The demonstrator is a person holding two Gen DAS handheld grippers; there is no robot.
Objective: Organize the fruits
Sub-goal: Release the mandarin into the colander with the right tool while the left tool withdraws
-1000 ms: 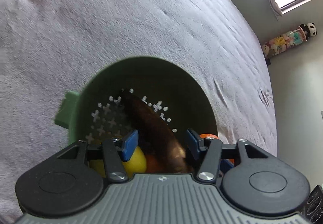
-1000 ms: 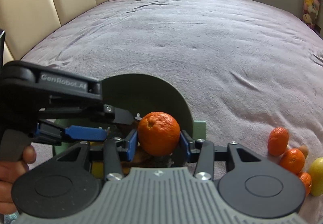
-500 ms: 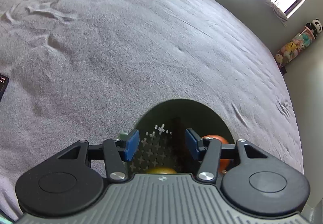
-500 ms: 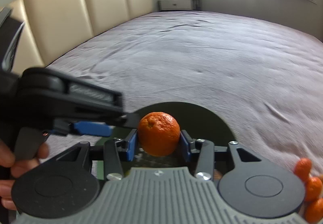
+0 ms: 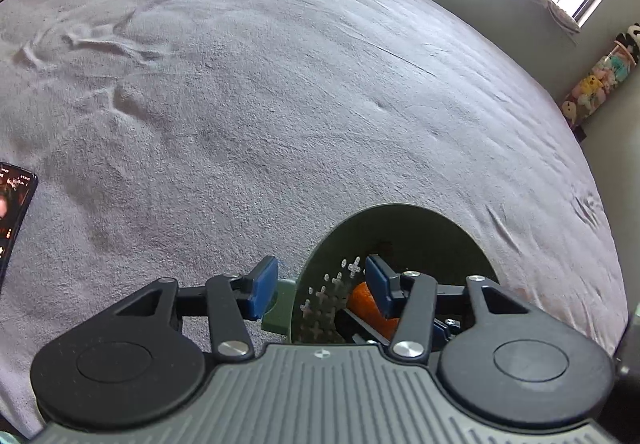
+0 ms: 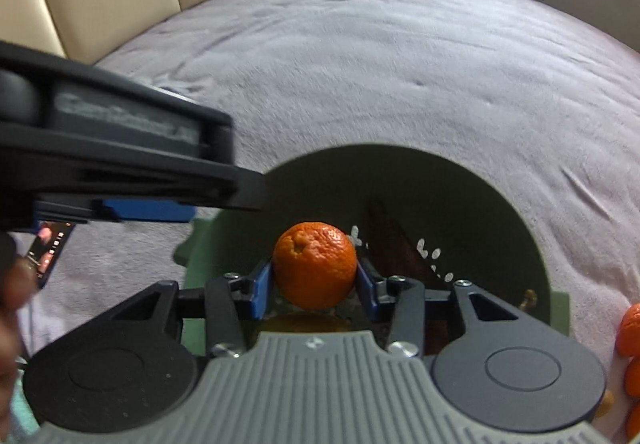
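Item: mandarin (image 6: 314,264) pinched in right gripper (image 6: 314,294) above green basket (image 6: 480,179) (left gripper (image 5: 318,286) part-open, narrowing, empty); risk: off-centre release, fruit bouncing onto blanket (image 6: 400,63).

we see from two wrist fisheyes, each angled steeply down along its own fingers, close over the bed (image 5: 280,103). both share the green basket (image 6: 440,195), lower right in the left view, lower centre in the right, and the phone (image 5: 14,211) at left.
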